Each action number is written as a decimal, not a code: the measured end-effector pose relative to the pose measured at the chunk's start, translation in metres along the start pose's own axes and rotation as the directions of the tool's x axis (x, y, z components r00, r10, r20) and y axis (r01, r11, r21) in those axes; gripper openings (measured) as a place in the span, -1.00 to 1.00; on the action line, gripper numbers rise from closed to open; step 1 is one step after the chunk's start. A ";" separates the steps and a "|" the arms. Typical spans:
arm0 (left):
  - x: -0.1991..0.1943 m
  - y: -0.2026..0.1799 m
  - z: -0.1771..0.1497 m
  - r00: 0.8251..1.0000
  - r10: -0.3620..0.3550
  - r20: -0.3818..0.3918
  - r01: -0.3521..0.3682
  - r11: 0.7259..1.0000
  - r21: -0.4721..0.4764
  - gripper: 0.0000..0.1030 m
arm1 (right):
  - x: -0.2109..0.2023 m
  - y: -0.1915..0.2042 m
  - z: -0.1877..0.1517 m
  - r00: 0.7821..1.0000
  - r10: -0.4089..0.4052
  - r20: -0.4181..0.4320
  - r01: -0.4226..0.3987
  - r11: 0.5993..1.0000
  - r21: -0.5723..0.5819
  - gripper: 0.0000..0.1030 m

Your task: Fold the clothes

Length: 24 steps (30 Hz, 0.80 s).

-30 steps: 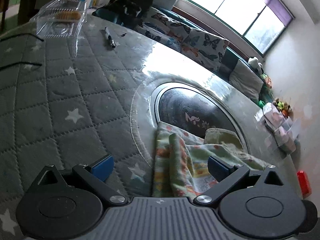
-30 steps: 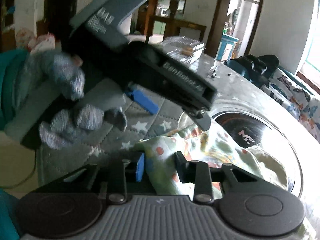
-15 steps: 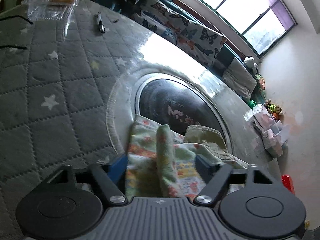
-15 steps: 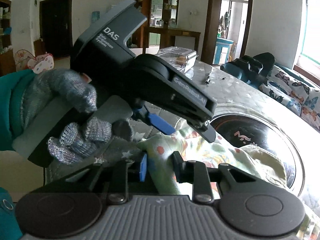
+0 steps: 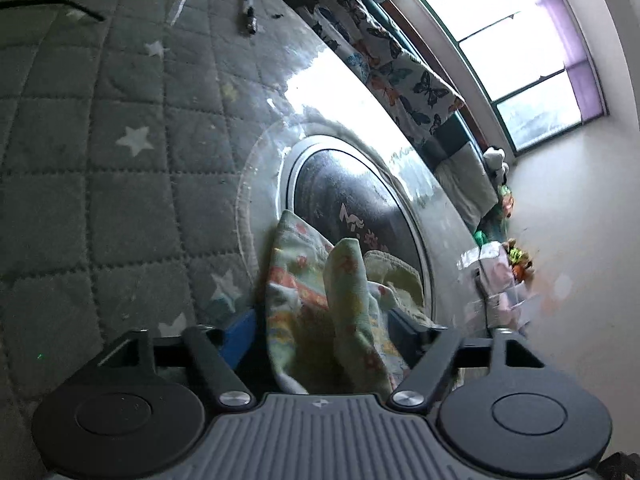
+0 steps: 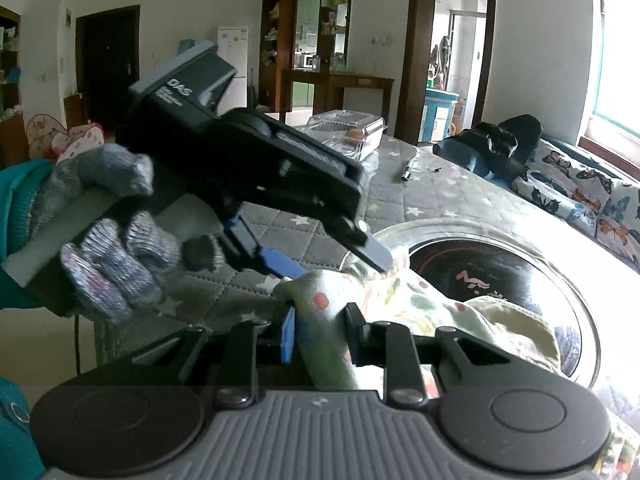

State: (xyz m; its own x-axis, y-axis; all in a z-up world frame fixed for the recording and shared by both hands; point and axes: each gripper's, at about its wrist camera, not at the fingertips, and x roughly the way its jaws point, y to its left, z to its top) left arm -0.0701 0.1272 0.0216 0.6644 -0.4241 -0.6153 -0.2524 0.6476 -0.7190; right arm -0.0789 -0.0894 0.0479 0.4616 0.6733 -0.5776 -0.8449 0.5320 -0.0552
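Quilted star table (image 5: pixel 88 208) bears printed garment (image 5: pixel 316 300), pen (image 5: pixel 248 8).

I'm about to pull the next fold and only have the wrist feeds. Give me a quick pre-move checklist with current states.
1. Right gripper clamped on the printed cloth: ok, a bunched fold sits pinched between its pads.
2. Left gripper gripping the cloth: not ok, jaws have just been opening and straddle the fold without pressing it.
3. Cloth flat enough to fold: not ok, it is bunched and humped.
4. Cloth fully on the quilted table cover: not ok, part lies over the round black inset.
5. Far cloth edge free: cannot tell.
6. Pen-like item and clear plastic box away from the cloth: ok.
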 end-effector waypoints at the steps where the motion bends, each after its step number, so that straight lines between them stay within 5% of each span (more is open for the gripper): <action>1: -0.001 0.002 -0.001 1.000 -0.011 -0.002 0.011 1.000 -0.008 0.59 | 0.000 0.001 0.000 1.000 0.000 0.002 0.000 1.000 0.002 -0.53; 10: 0.013 -0.007 -0.004 0.998 -0.058 -0.039 0.059 0.998 0.014 0.58 | -0.003 0.013 -0.006 1.000 0.021 -0.009 -0.021 0.999 -0.031 -0.53; 13: 0.020 -0.004 -0.004 0.997 -0.052 -0.054 0.052 0.999 -0.004 0.05 | -0.005 0.014 -0.007 0.999 0.033 -0.010 -0.033 0.999 -0.035 -0.53; 15: 0.024 -0.001 -0.004 0.997 -0.045 -0.062 0.044 0.999 -0.017 -0.51 | -0.004 0.013 -0.009 0.999 0.039 -0.017 -0.039 0.999 -0.032 -0.52; 18: 0.025 0.005 -0.006 0.997 -0.041 -0.064 0.040 0.999 -0.025 -0.71 | -0.007 0.008 -0.012 0.999 0.045 -0.021 -0.045 0.999 -0.011 -0.42; 24: 0.022 0.003 -0.007 0.998 -0.015 -0.055 0.017 1.000 0.023 -0.72 | -0.027 -0.014 -0.024 1.000 -0.017 -0.026 0.019 0.997 0.081 -0.27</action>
State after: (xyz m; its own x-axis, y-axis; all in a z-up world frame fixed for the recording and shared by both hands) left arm -0.0609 0.1157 0.0033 0.6287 -0.4680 -0.6210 -0.2248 0.6551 -0.7213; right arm -0.0856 -0.1271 0.0450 0.4689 0.6504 -0.5976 -0.8111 0.5848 0.0001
